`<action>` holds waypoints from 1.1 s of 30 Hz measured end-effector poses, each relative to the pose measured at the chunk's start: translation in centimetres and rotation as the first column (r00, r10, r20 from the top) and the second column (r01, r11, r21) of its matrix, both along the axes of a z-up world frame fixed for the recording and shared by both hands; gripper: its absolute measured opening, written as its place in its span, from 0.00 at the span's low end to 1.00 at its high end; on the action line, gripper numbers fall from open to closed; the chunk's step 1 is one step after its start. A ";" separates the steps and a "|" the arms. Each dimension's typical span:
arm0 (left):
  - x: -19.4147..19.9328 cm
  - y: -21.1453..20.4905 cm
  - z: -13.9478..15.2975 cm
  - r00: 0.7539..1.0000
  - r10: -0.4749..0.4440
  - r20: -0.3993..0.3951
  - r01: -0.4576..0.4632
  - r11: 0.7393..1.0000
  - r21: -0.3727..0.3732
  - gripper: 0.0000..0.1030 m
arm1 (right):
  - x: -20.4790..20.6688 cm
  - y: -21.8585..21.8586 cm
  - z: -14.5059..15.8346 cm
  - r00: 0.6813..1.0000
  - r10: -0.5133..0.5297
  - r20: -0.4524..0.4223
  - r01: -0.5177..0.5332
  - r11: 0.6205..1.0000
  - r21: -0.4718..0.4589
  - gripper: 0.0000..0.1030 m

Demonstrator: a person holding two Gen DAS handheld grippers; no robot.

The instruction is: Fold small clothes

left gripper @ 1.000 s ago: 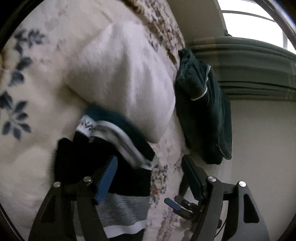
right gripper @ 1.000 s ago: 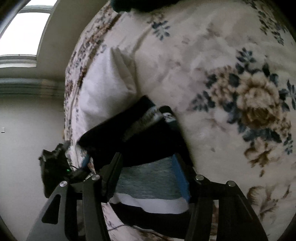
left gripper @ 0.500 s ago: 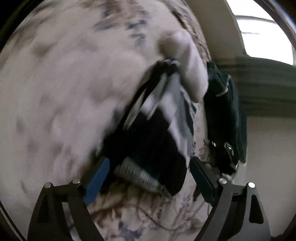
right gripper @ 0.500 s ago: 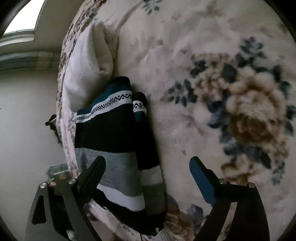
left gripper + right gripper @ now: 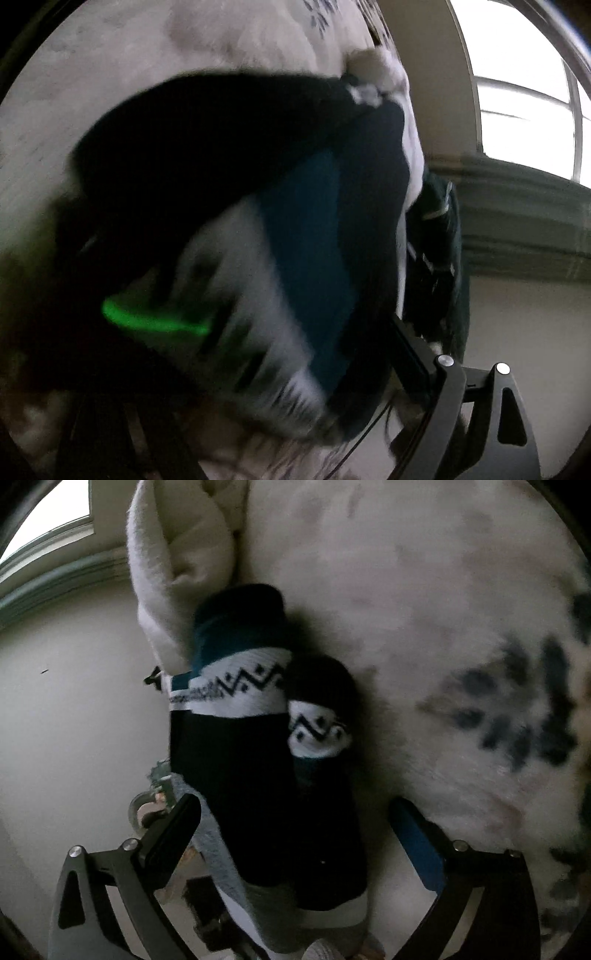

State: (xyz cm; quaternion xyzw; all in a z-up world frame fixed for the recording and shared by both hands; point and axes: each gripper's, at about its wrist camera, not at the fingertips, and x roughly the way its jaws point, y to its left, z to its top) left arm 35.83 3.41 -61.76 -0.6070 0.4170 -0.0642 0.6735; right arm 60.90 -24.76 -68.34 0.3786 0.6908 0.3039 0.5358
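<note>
Socks point(image 5: 258, 775) knitted, navy with white zigzag bands, on fleecy floral blanket point(image 5: 424, 627), right claw point(image 5: 295, 834) spread wide, left claw's grip unclear.

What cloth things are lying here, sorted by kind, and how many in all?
Patterned socks: 2
White towel: 1
Floral blanket: 1
Dark green garment: 1
Total: 5
</note>
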 end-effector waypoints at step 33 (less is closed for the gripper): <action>-2.1 13.5 2.6 0.872 -0.430 -0.233 0.455 0.888 0.065 0.60 | -36.1 9.2 5.2 0.940 -0.322 -0.113 0.296 0.933 -0.203 0.23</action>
